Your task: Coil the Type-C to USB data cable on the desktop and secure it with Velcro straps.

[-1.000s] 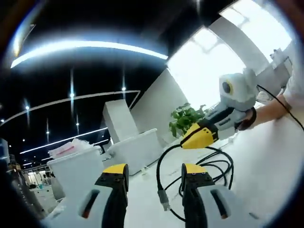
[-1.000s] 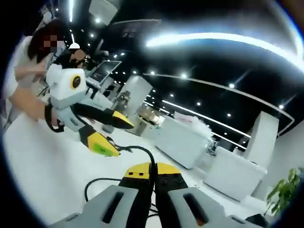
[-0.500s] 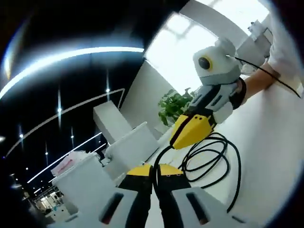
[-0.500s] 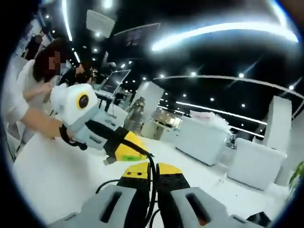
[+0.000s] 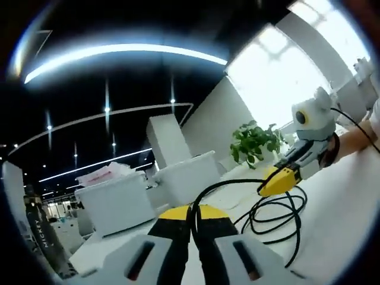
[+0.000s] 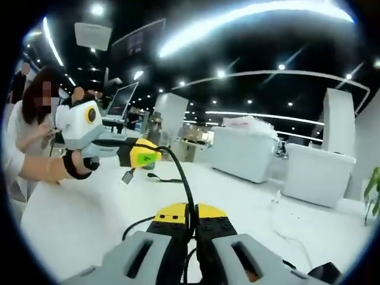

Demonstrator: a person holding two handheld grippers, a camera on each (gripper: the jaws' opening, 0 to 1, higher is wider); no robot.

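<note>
A white bin (image 5: 116, 199) behind the bench (image 6: 71, 225) holds something pale, maybe paper. Both grippers, left (image 5: 191, 221) and right (image 6: 190, 221), pinch the black cable (image 5: 270, 211); its USB plug (image 6: 126, 179) dangles.

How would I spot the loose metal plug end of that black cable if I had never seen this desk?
Start at the white desktop in the right gripper view, then find the left gripper, yellow-tipped, coming in from the left. The USB plug dangles just below that tip on a short black tail. It is the only silver, boxy piece; the rest of the cable is plain black cord.
</note>
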